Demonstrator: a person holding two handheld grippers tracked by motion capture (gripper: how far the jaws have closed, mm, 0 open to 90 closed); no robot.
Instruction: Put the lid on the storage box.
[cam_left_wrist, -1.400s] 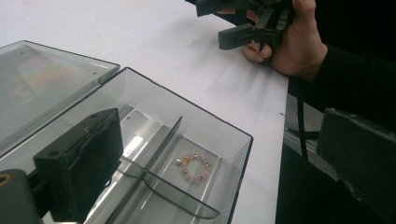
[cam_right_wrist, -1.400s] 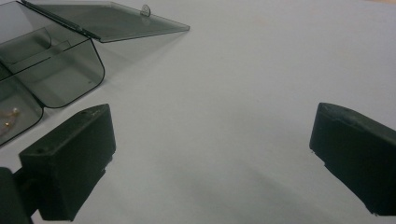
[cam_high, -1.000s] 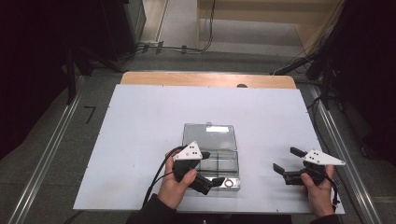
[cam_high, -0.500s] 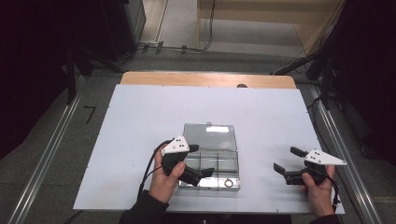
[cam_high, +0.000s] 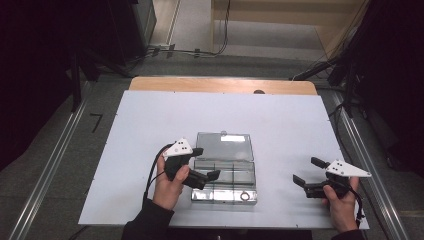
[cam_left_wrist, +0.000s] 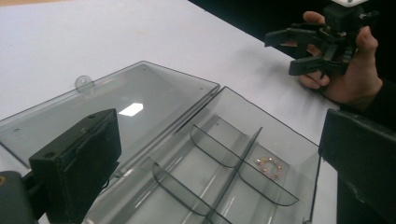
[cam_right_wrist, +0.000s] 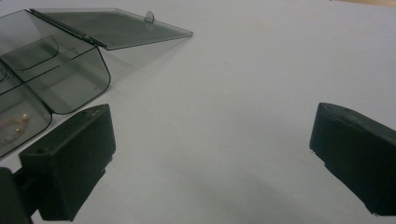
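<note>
Lying open, clear box (cam_high: 225, 170), bracelet (cam_left_wrist: 269, 166) in corner compartment, both grippers spread

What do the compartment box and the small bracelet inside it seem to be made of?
The compartment box looks like smoky clear plastic, glossy: the table shows through its flat-lying lid, which reflects a light. The bracelet seems to be pale beads with gold-toned links, perhaps pearl-like; too small to tell for sure.

Both grippers' jaws agape — left gripper (cam_high: 206, 164), right gripper (cam_high: 310, 171)

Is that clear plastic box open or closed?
Open: the box's lid lies flat on the table behind it, exposing the compartments.
</note>
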